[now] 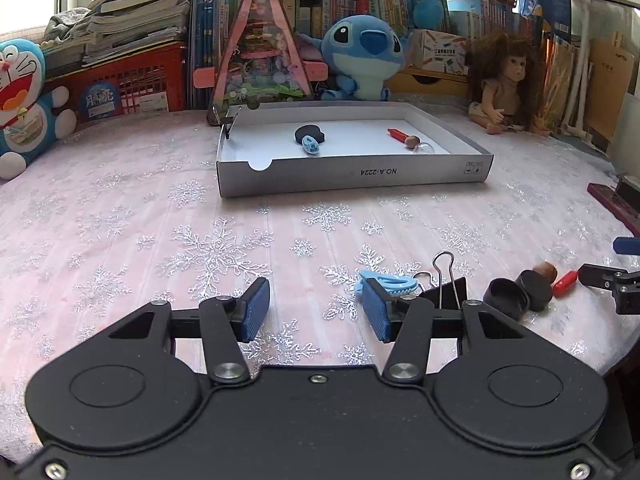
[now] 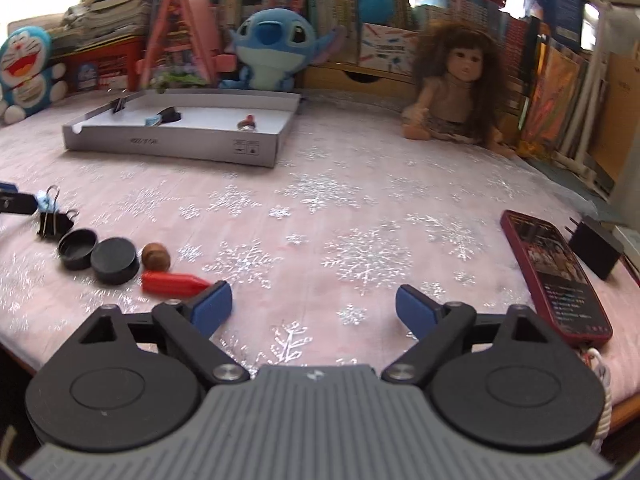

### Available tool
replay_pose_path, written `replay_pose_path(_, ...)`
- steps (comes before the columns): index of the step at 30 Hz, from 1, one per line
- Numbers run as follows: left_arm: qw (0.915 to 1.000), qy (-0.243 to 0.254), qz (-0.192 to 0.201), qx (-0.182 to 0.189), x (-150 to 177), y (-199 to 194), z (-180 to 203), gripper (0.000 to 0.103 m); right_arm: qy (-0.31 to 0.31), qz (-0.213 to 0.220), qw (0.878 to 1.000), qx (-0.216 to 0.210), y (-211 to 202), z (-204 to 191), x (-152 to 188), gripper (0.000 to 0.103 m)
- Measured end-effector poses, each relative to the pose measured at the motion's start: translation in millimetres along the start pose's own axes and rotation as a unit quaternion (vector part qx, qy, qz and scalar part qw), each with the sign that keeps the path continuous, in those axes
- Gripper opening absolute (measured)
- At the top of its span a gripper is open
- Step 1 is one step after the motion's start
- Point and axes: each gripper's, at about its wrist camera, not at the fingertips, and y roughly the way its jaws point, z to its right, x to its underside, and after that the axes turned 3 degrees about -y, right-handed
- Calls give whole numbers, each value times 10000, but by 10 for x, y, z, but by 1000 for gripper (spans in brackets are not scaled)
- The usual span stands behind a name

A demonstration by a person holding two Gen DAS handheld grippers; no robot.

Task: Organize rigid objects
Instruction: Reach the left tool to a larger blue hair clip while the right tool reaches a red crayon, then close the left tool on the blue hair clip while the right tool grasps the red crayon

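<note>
Both grippers' jaws gape empty, left gripper [image 1: 316,310], right gripper [image 2: 314,306], near two black caps [image 2: 96,254].

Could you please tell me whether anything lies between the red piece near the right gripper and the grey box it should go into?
Nothing visible does. Between the red piece and the grey box lies only bare snowflake tablecloth; the walnut sits beside its start, just off the line.

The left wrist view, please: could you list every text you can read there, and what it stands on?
"NO.A-2224", printed upside down, on the grey box front wall.
Small symbols at that wall's right end: unreadable.
Blue sticker on the red crate: characters too blurred.
Book spines behind: too small.
</note>
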Motion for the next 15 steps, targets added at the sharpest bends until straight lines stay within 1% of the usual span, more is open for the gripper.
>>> replay_pose_path(3, 9999, 10, 41, 97, 5, -30, 32, 49, 76, 115, 9993, -337, -58, -9, -7, 88)
replay_pose_path(6, 9998, 145, 82, 133, 30, -34, 123, 49, -103, 188, 9975, -680, -122, -146, -16, 87)
replay_pose_path(8, 9996, 208, 96, 151, 39, -21, 181, 49, -218, 224, 9960, -837, -153, -245, -25, 87)
replay_pose_path(11, 9995, 222, 116, 177, 46, -9, 250, 49, -333, 240, 9948, -933, -157, -356, -38, 86)
replay_pose_path(15, 9999, 125, 89, 35, 37, 43, 319, 49, -266, 185, 9954, -896, -110, -413, -46, 82)
